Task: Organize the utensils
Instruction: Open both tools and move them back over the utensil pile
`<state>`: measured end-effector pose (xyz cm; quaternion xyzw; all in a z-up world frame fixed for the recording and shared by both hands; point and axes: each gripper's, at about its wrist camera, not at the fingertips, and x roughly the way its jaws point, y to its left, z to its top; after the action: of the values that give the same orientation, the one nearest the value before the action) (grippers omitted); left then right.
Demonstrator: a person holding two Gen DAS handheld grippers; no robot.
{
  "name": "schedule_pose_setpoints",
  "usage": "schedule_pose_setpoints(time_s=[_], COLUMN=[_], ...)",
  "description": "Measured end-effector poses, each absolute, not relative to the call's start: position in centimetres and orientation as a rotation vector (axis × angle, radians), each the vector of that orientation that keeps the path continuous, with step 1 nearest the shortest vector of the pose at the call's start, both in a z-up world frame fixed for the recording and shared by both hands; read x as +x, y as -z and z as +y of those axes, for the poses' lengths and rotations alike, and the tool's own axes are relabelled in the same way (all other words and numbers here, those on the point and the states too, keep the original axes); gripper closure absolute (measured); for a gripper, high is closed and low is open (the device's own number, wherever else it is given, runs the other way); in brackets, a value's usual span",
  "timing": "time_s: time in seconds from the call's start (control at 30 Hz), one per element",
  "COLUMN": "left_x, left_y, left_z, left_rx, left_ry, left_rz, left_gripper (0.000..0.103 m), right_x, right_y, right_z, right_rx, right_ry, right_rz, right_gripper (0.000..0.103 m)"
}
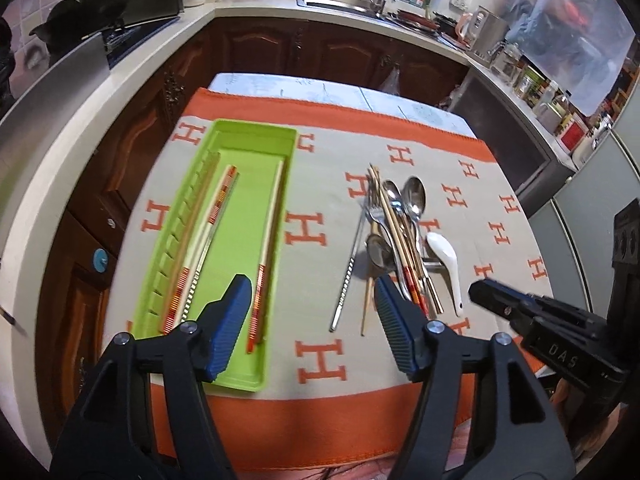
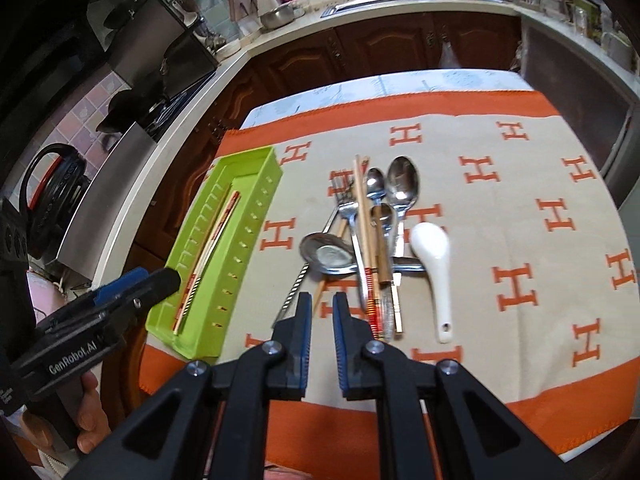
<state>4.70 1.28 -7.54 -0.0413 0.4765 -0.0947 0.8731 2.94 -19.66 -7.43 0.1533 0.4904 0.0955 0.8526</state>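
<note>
Chopsticks lay in the green tray at nine o'clock, long axes running twelve-to-six. The left gripper gaped empty over bare cloth. The utensil pile sat centre; the right gripper stood narrowly parted, holding nothing.

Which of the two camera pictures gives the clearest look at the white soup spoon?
The right wrist view. There the white soup spoon lies whole in the open, bowl to handle hole, beside the utensil pile. In the left wrist view the spoon is also unobstructed but smaller, farther toward the side.
</note>
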Motion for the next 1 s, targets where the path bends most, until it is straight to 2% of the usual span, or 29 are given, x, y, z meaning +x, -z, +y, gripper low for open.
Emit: schedule_pose_setpoints(time_s=[0.13,1.0], left_x=[4.6,9.3], left_y=[8.8,15.9], left_z=[0.1,-5.2], left_rx=[-0.060,-0.086], left_ry=[0.216,0.308], left_rz=[1.018,1.138], left_gripper=[0.042,0.042], right_x=[2.3,4.8], right_y=[7.7,12.9], right_z=[-20.7,-25.6], right_rx=[0.319,0.364], right_ry=[-0.170,-0.142], right_rz=[1.007,1.075], right_gripper=[0.082,0.082])
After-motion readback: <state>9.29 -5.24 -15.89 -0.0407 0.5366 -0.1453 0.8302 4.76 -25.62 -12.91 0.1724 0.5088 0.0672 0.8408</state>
